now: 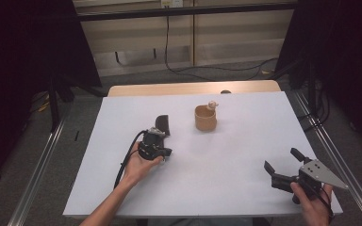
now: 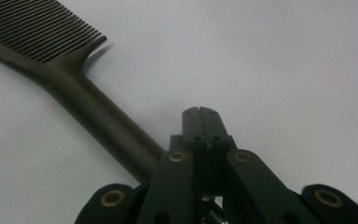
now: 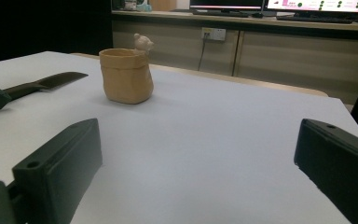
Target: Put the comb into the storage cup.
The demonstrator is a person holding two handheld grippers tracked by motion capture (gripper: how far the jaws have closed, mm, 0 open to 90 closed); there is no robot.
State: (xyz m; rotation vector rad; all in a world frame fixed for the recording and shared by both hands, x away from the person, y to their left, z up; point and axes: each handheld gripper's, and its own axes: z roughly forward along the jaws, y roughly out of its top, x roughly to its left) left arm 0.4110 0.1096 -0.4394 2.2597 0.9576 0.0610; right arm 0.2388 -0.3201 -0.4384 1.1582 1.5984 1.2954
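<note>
We see the left gripper pressed together, empty, its tips just beside the comb lying flat on the bench; the right gripper stands spread, well apart.

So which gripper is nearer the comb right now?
Left. The left gripper sits right beside the comb, jaws shut next to its handle. The right gripper is far off by the table's near right corner.

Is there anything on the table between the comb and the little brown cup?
No. In the high view the white table is bare between the comb and the cup.
</note>
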